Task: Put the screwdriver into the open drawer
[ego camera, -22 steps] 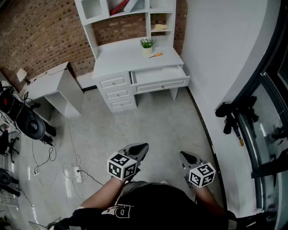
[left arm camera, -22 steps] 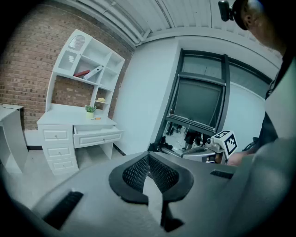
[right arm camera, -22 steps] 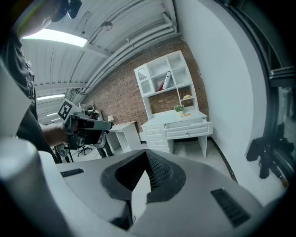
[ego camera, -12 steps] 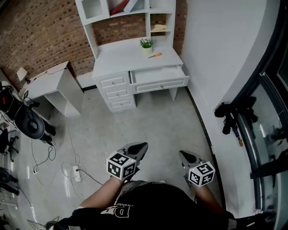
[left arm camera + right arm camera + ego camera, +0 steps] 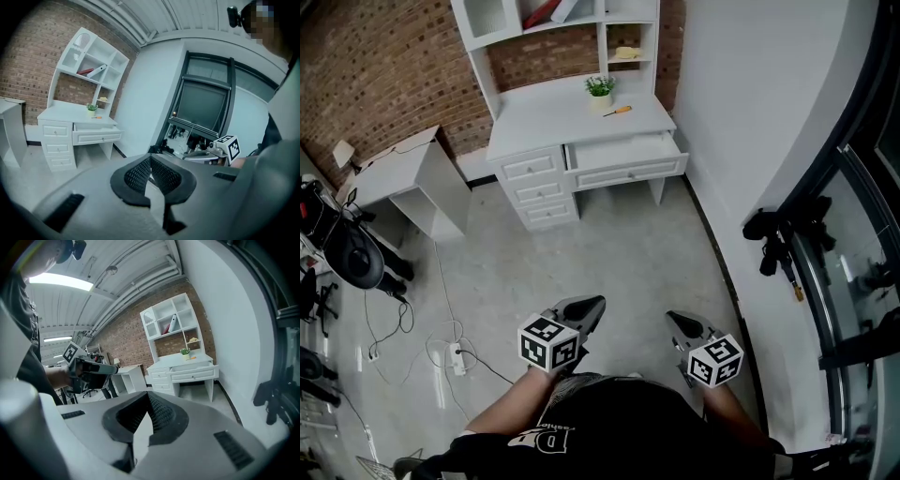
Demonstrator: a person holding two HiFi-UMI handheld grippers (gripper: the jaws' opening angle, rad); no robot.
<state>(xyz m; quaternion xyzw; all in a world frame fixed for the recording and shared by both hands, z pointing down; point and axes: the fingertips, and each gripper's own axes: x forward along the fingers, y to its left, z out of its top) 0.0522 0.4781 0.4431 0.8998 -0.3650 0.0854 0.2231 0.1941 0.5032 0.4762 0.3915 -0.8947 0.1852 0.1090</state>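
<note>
Claws: left claw (image 5: 591, 307) and right claw (image 5: 677, 323) are both clenched on nothing, low by the person's body.
Floor (image 5: 619, 244): a long grey stretch lies between the claws and the bench (image 5: 548, 122).
Open drawer (image 5: 623, 153): pulled out at the bench's right half.
Screwdriver (image 5: 620, 111): lies flat on the bench top behind the drawer, near the plant (image 5: 599, 86).
Handling: probably light and stiff, and it may roll; best to take it across the thick orange handle.
</note>
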